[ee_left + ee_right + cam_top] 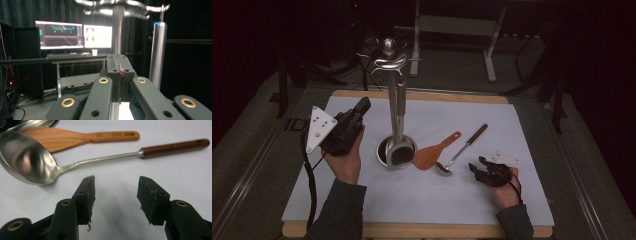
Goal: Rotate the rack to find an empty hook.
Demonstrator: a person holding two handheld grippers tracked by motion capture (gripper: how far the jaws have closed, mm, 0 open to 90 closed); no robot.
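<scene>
1. Ladle (32, 160) is lying on the counter (512, 130), beside the wooden spatula (62, 137).
2. Right gripper (116, 195) is hovering near the ladle, standing wide with nothing between.
3. Left gripper (119, 67) is standing fully closed, empty, near the utensil stand (394, 100).

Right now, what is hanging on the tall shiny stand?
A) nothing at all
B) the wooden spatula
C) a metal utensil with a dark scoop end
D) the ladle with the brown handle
C: a metal utensil with a dark scoop end hangs from the stand, while the wooden spatula and the ladle lie flat on the white mat beside it.
</scene>
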